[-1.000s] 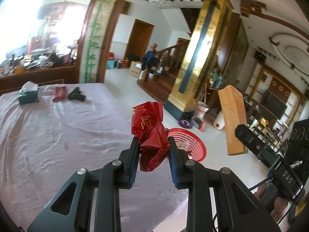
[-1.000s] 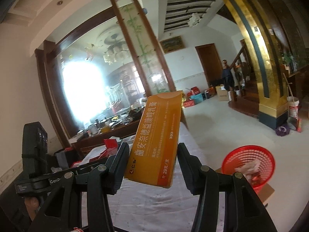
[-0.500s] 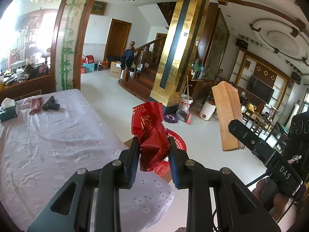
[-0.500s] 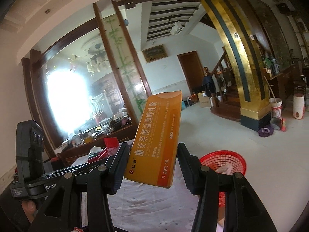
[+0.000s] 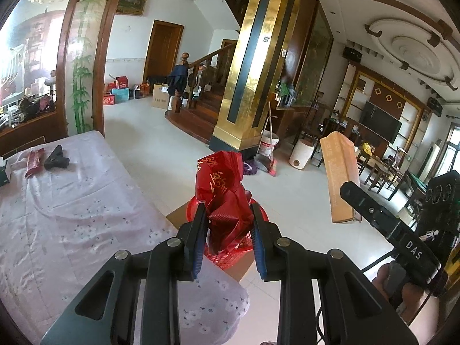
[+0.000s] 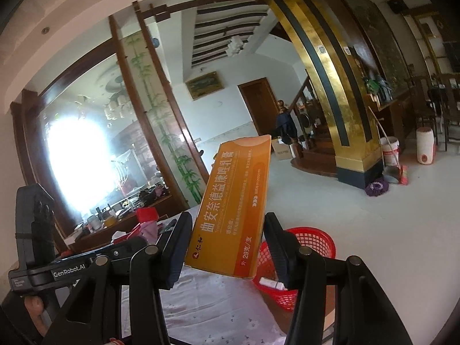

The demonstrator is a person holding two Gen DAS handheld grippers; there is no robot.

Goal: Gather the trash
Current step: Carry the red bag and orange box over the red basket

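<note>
The left gripper [image 5: 228, 230] is pinching a crumpled red wrapper [image 5: 222, 192] between its two fingers. Right below and behind it sits the red trash basket [image 5: 230, 254] on the floor, at the corner of the table with the pale flowered cloth [image 5: 72, 215].

The right gripper [image 6: 227, 247] is pinching an orange medicine box [image 6: 234, 212], which stands tall and leans a bit. The basket [image 6: 313, 244] is lower down and off to the right, not under the box yet.

What could go wrong? The wrapper is light and floppy, so I think it could stick to a finger or drift past the rim. The box is long, so it might hit the rim and tip out onto the floor.

Only the left view shows more stuff on the table: a dark red packet [image 5: 34, 158] and a black thing [image 5: 56, 159]. Only the right view shows a small white box [image 6: 268, 282] already lying inside the basket.
</note>
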